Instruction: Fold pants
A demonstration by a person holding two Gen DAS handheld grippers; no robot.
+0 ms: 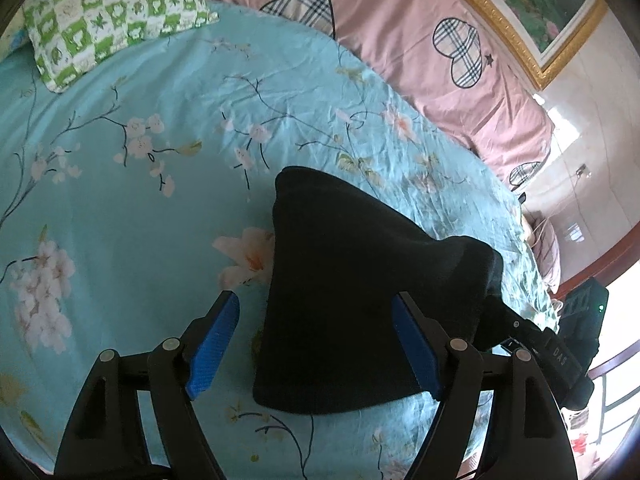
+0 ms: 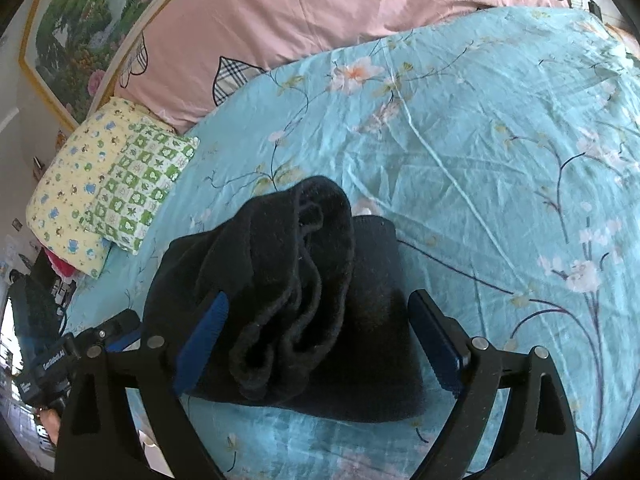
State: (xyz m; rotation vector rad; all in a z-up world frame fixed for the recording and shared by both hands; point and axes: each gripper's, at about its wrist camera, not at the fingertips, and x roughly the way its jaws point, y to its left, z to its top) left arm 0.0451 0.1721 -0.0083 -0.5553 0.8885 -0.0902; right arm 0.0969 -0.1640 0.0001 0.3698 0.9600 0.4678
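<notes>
The black pants lie as a folded bundle on the turquoise flowered sheet. My left gripper hangs over the bundle's near end, jaws wide open. Its blue left pad is clear of the cloth and its right pad is at the cloth's edge. In the right wrist view the pants show bunched, rolled layers on top. My right gripper straddles them, open, with neither pad pressing. The body of the right gripper shows beyond the bundle, and the left gripper's body sits low at the left.
A green checked pillow and a yellow printed pillow lie at the head of the bed. A pink duvet with plaid hearts runs along the wall side under a gold-framed painting. Bare sheet spreads beyond the pants.
</notes>
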